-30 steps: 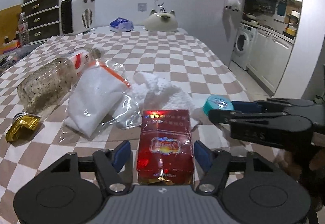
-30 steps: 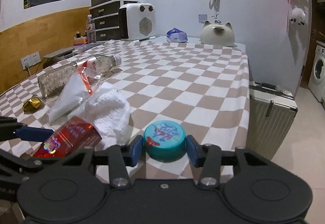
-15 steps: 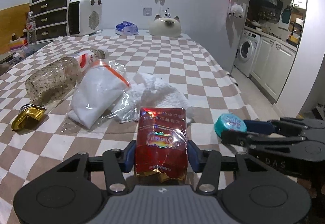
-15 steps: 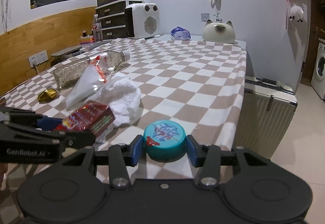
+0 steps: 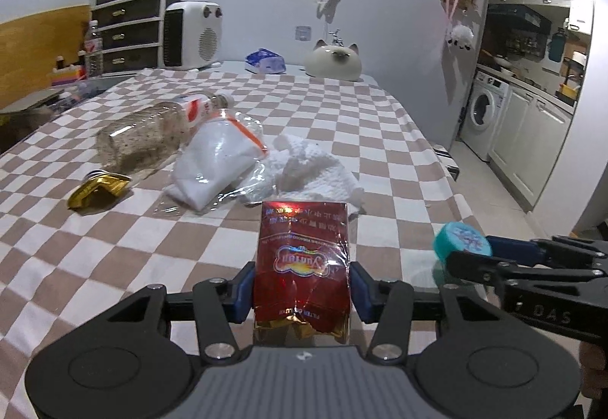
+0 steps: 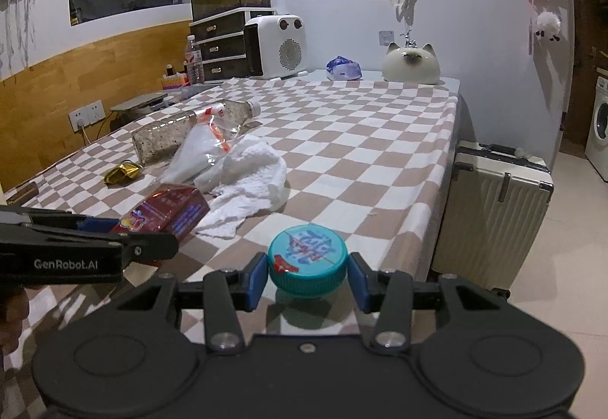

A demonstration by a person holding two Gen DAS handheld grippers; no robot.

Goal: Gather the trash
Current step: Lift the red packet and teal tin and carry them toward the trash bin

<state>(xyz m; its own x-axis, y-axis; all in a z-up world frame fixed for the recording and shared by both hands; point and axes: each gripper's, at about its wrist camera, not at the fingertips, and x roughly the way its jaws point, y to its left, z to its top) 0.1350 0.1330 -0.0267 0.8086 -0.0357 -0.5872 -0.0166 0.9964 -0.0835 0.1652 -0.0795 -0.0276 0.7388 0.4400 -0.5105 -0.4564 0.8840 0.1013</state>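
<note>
My left gripper (image 5: 302, 288) is shut on a red cigarette pack (image 5: 303, 263) and holds it above the checkered table (image 5: 114, 259). My right gripper (image 6: 307, 276) is shut on a teal round lid (image 6: 307, 259), lifted near the table's right edge; the lid also shows in the left wrist view (image 5: 461, 242). On the table lie a crumpled white paper towel (image 5: 311, 172), a clear plastic bag with white contents (image 5: 216, 162), a plastic bottle on its side (image 5: 152, 134) and a gold foil wrapper (image 5: 97, 189).
A white heater (image 6: 277, 52), a drawer unit (image 6: 224, 50), a blue tissue pack (image 6: 344, 68) and a cat-shaped ornament (image 6: 411, 64) stand at the table's far end. A cream suitcase (image 6: 494, 210) stands on the floor to the right of the table. A washing machine (image 5: 482, 115) is further right.
My left gripper closed on the red pack and lifted it off the table. Both grippers rose and pulled back from the table, the right one carrying the teal lid.
</note>
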